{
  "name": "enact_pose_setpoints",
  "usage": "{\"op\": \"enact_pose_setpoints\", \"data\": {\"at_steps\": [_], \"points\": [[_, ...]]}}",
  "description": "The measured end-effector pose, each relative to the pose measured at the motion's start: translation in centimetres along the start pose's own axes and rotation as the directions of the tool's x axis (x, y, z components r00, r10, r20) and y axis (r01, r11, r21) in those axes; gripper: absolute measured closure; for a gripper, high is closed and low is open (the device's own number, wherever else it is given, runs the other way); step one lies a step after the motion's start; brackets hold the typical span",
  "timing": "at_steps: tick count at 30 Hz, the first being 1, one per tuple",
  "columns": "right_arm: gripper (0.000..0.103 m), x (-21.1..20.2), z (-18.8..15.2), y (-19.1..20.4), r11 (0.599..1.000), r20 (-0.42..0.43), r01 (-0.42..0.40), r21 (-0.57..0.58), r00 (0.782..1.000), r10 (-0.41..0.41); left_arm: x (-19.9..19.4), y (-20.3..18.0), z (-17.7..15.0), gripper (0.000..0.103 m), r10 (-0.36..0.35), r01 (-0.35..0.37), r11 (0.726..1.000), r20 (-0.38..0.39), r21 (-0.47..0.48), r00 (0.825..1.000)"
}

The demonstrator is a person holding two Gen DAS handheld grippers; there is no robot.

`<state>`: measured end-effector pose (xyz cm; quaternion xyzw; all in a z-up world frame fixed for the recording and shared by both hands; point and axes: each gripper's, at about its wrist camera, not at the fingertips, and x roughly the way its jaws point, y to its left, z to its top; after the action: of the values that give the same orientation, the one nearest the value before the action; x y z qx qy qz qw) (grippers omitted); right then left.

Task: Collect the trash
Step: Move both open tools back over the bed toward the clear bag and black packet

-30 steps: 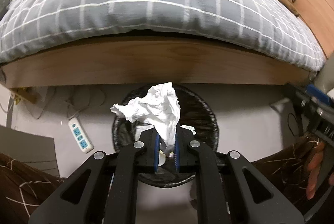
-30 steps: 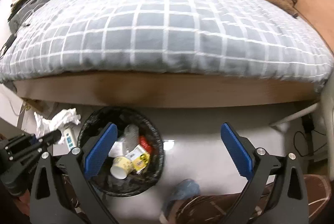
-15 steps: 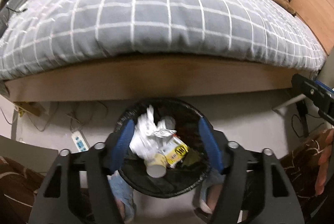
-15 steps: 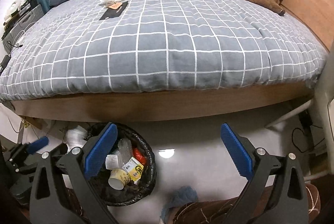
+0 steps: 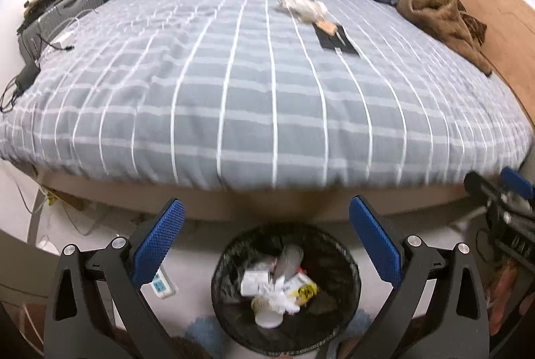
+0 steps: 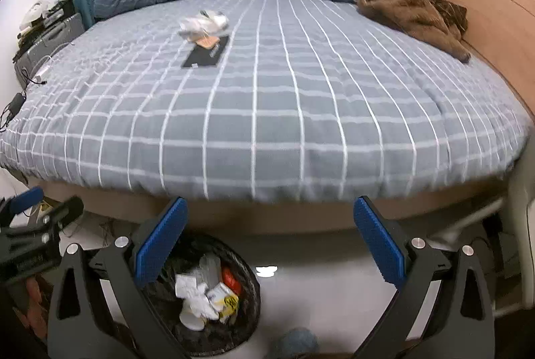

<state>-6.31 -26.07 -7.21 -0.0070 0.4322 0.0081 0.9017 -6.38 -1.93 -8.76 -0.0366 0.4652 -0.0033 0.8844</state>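
Observation:
A black mesh trash bin (image 5: 347, 272) stands on the floor by the bed, holding a white crumpled tissue (image 5: 281, 300), a paper cup, a yellow wrapper and other trash. It also shows in the right wrist view (image 6: 247, 302). My left gripper (image 5: 267, 242) is open and empty above the bin. My right gripper (image 6: 271, 242) is open and empty, to the right of the bin. On the bed lie crumpled white trash (image 5: 301, 4) (image 6: 204, 22) and a black flat packet (image 5: 337, 39) (image 6: 207, 53) with an orange scrap.
The bed has a grey checked duvet (image 6: 267, 98), a wooden frame and a brown garment (image 6: 411, 7) at the far right. A power strip (image 5: 160, 283) and cables lie on the floor at left. A suitcase and clutter (image 5: 63, 1) stand beyond the bed's left side.
My left gripper opened and let the white tissue fall into the bin. Both grippers then rose and tilted up, so more of the bed top shows.

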Motion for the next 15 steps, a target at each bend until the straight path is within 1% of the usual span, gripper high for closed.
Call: {"op": "enact_pose_setpoints", "data": {"at_steps": [3,6,9,12,15], "points": [[0.008,0.9,1.6,0.3,1.000,0.013,-0.007,-0.001,1.000,0.007,0.1,0.5,2.4,0.006,-0.003,0.003,1.000,0.031,-0.012,1.000],[0.008,2.2,3.6,0.5,1.000,0.014,-0.015,0.003,1.000,0.015,0.8,0.5,5.0,0.006,-0.014,0.015,1.000,0.045,-0.016,0.999],[0.008,3.2,5.3,0.6,1.000,0.023,-0.023,0.003,0.999,0.023,2.0,0.1,7.8,0.006,-0.013,0.014,1.000,0.058,-0.027,0.998],[0.008,5.0,7.6,0.4,1.000,0.034,-0.019,-0.002,0.999,0.019,3.2,-0.3,10.5,0.006,0.019,-0.016,0.999,0.087,-0.033,0.996],[0.008,6.5,9.3,-0.1,1.000,0.037,-0.020,0.007,0.999,0.019,5.0,-0.8,13.6,0.006,0.007,-0.003,0.999,0.097,-0.041,0.995]]}}
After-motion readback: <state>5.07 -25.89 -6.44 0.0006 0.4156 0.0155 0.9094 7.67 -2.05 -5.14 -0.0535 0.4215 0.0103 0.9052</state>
